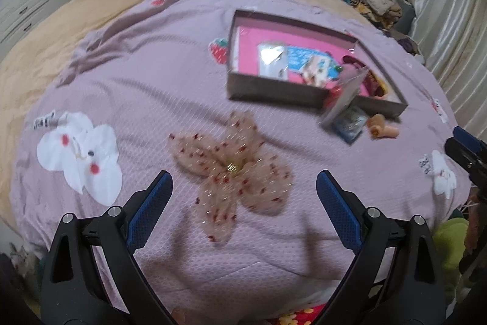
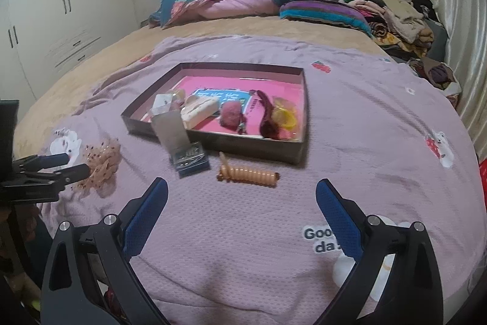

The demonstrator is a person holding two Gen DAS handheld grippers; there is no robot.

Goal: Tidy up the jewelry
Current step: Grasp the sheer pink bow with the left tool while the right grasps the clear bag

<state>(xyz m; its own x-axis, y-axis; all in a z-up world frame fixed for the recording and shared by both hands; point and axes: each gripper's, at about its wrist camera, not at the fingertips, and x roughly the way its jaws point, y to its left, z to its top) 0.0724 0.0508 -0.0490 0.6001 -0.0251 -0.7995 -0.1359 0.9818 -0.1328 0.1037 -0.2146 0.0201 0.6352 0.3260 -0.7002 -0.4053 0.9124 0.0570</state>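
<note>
Bed (image 2: pixel 274 264) with lilac quilt: tray (image 2: pixel 299 99) mid-bed, already collecting jewelry. Left gripper (image 1: pixel 243 188) jaws apart, straddling butterfly hair bow (image 1: pixel 231 169), likely next pick. Right gripper (image 2: pixel 242 194) jaws apart, empty, facing spiral hair tie (image 2: pixel 248 174).

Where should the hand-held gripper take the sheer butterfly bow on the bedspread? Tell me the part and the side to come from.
Grip the gold knot at the middle of the butterfly bow, coming straight down from above. The bow lies flat and its wings are thin mesh; the knot looks like the only raised, firm part. The left hand-held gripper is open right over it.
</note>
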